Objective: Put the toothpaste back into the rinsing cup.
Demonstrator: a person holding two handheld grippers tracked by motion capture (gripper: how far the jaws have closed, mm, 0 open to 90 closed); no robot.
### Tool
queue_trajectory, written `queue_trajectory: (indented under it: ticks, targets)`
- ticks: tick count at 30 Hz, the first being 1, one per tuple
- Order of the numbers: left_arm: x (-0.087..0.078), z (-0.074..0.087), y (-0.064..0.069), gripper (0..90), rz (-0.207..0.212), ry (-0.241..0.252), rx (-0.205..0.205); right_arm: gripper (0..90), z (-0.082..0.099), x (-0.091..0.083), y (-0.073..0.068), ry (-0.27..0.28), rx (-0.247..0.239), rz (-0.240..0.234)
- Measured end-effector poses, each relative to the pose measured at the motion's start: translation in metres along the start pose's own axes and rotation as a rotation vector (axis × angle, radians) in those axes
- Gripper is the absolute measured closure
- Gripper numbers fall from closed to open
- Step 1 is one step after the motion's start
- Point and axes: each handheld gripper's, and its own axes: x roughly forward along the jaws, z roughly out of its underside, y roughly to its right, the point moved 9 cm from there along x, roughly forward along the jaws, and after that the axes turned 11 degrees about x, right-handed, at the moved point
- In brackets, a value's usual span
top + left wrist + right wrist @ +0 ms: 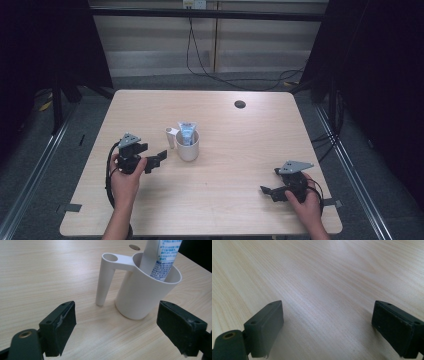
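Note:
A white cup (188, 148) with a hollow side handle (171, 136) stands near the middle of the wooden table (240, 150). A blue-and-white tube (187, 133) stands upright inside it. My left gripper (159, 159) is open just left of the cup, its jaws pointing at it. In the left gripper view the cup (145, 297), its handle (106, 280) and the tube (161, 257) sit a short way beyond the open gripper (125, 327). My right gripper (269, 192) rests open near the table's front right, over bare wood (322, 290).
A dark round grommet hole (240, 104) sits at the far middle of the table. Black cables (200, 60) trail on the floor behind the table. Dark curtains flank both sides.

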Motion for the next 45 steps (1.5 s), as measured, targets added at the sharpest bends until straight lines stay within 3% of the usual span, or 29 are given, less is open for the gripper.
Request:
queue_trajectory:
  ticks: [16,29,45]
  targets:
    - [0.001,0.029,-0.005,15.7,-0.009,-0.049,0.000,10.2,0.000,0.000,0.000,-0.001,0.000,0.000]
    - [0.001,0.057,-0.011,16.0,-0.030,-0.121,0.032,10.2,0.000,0.000,0.000,-0.001,0.001,0.000]
    - [0.002,0.074,-0.010,16.2,-0.056,-0.180,0.082,10.2,0.000,0.000,0.000,-0.001,0.001,0.000]
